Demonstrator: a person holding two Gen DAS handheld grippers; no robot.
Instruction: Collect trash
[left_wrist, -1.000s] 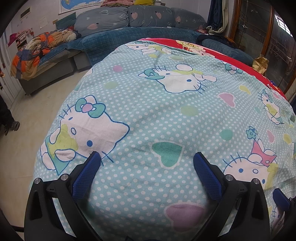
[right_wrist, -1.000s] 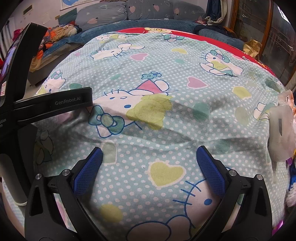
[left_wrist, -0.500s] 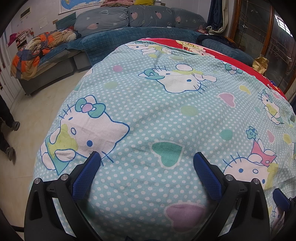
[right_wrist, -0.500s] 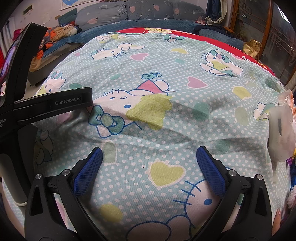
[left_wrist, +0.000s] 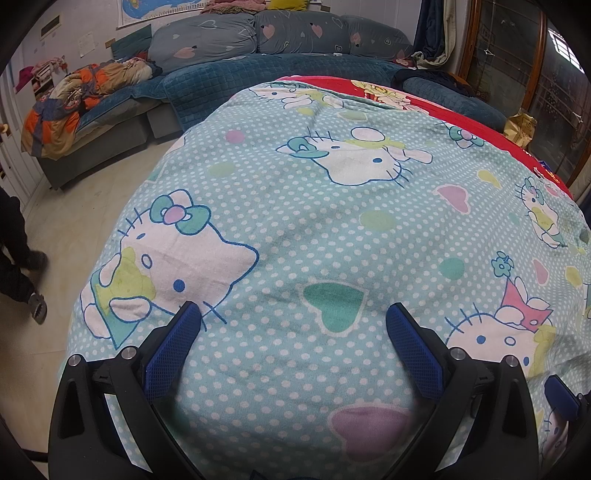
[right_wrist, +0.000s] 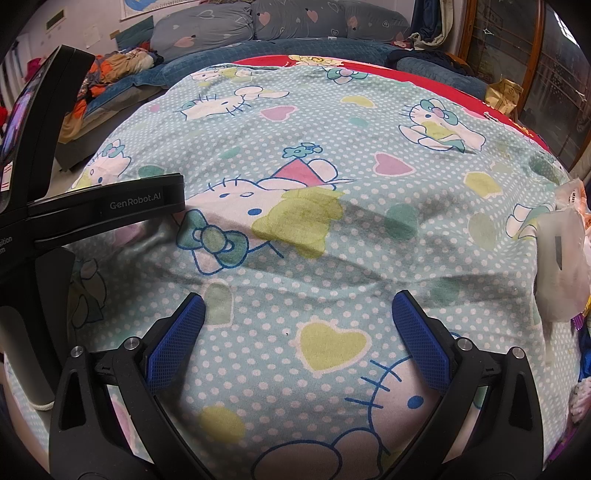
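Both grippers hover over a table draped in a light blue cartoon-cat cloth (left_wrist: 332, 229). My left gripper (left_wrist: 293, 317) is open and empty, with nothing between its blue pads. My right gripper (right_wrist: 297, 306) is open and empty too. A pale plastic bag (right_wrist: 561, 266) and colourful wrappers (right_wrist: 583, 343) lie at the cloth's right edge in the right wrist view, to the right of the right gripper. No trash shows in the left wrist view. The left gripper's body (right_wrist: 92, 206) shows at the left of the right wrist view.
A blue corner sofa (left_wrist: 258, 70) with a heap of orange and patterned bedding (left_wrist: 74, 96) runs behind the table. A person's legs and shoe (left_wrist: 22, 258) stand on the tiled floor at left. A yellow bag (left_wrist: 521, 125) sits near the wooden-framed glass doors at right.
Both grippers hold still. The person at the left edge of the left wrist view has shifted their feet a little.
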